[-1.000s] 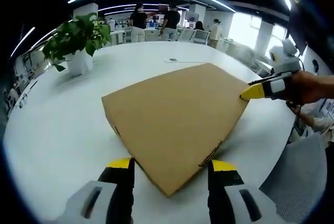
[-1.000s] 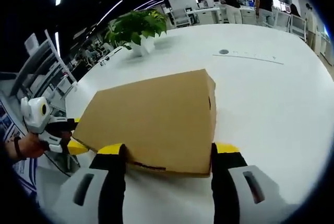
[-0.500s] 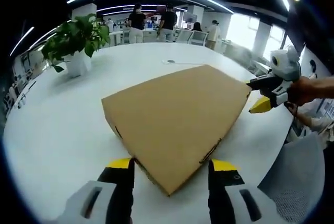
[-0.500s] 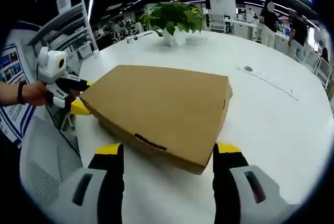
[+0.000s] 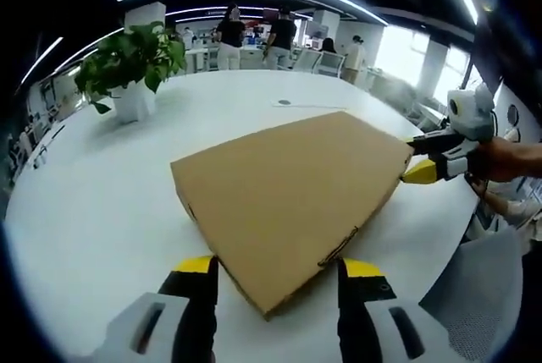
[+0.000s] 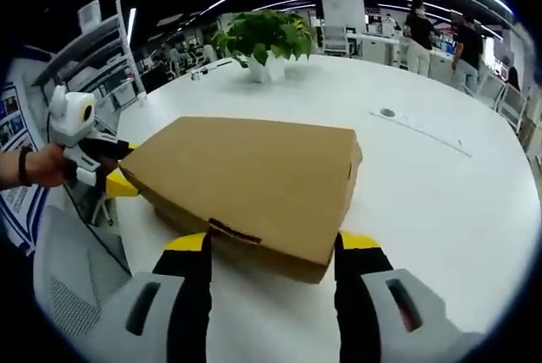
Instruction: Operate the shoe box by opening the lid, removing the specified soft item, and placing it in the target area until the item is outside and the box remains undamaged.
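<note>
L gripper (image 5: pixel 273 274) sitting open, jaws spread either side of near corner of shoe box (image 5: pixel 288 189), not touching it. R gripper (image 6: pixel 269 249) also open, jaws straddling another corner of box w/ lid closed. Box lying flat on white counter (image 5: pixel 102 194), lid still shut. Potted plant (image 5: pixel 131 63) standing well apart at far side. People standing in background.

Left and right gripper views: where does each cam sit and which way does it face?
Left gripper view: rides the left gripper, looking along its open fingers at a corner of the closed shoe box; the right gripper and hand enter at right.
Right gripper view: rides the right gripper, facing the box's opposite corner; the left gripper and hand enter at left.
Shared: box, white table, potted plant.
</note>
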A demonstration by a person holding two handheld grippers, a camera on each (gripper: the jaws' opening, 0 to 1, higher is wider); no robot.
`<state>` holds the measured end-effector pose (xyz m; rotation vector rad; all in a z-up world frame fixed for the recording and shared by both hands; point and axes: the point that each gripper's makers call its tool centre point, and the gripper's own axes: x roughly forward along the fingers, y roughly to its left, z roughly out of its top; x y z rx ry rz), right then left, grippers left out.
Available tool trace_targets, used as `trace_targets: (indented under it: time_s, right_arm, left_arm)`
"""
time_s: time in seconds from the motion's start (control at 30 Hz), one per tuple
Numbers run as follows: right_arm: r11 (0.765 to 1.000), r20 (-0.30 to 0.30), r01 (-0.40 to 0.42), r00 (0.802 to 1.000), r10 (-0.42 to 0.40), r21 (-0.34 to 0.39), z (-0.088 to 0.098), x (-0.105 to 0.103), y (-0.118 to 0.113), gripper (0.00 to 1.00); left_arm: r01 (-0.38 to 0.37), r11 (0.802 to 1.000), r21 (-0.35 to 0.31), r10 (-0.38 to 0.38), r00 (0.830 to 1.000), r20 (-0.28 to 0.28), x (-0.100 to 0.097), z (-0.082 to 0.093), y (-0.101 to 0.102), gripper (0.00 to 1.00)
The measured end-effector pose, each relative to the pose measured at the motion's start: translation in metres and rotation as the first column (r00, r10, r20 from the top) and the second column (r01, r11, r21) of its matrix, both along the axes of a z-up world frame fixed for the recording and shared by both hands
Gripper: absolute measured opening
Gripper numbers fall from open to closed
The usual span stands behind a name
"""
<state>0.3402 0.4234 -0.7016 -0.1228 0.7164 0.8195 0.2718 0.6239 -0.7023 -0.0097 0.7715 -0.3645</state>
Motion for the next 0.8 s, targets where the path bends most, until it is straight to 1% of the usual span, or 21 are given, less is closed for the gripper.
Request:
trace_targets:
  time_s: [0.1,0.2,0.23,0.3,0.5,0.63,0.73,0.8]
  right_arm:
    - [1.000,0.009,0.006,1.000,-0.006,0.002,0.002,0.000,0.001,0.53]
    - [1.000,0.017,0.013,1.000,-0.013,0.002,0.006,-0.001,0.001,0.53]
    - [1.000,0.021,0.012,1.000,-0.012,-0.003,0.007,0.000,0.001,0.53]
    - [1.000,0.022,0.019,1.000,-0.019,-0.001,0.009,0.001,0.002,0.53]
    - [0.999,0.031,0.027,0.999,-0.028,0.025,0.019,0.002,0.001,0.53]
    - [0.999,0.036,0.027,0.999,-0.028,0.037,0.026,0.002,0.001,0.53]
    - [0.999,0.041,0.022,0.999,-0.024,0.034,0.031,0.003,0.001,0.53]
    - [0.999,0.040,0.022,0.999,-0.024,0.037,0.034,0.004,0.002,0.53]
  left_arm:
    - [-0.012,1.000,0.013,0.012,1.000,0.004,0.000,0.003,-0.001,0.56]
    - [-0.028,0.998,0.052,0.028,1.000,0.011,-0.001,0.008,-0.001,0.55]
    - [-0.035,0.998,0.052,0.034,0.999,0.013,-0.001,0.009,-0.001,0.55]
    - [-0.041,0.997,0.068,0.039,0.999,0.027,-0.001,0.014,0.000,0.55]
    - [-0.054,0.997,0.057,0.051,0.997,0.055,-0.001,0.028,0.002,0.54]
    - [-0.069,0.997,0.035,0.066,0.995,0.074,-0.001,0.038,0.002,0.54]
    - [-0.083,0.997,0.002,0.082,0.992,0.100,0.001,0.048,0.001,0.55]
    - [-0.077,0.997,-0.003,0.077,0.991,0.107,0.001,0.051,0.000,0.57]
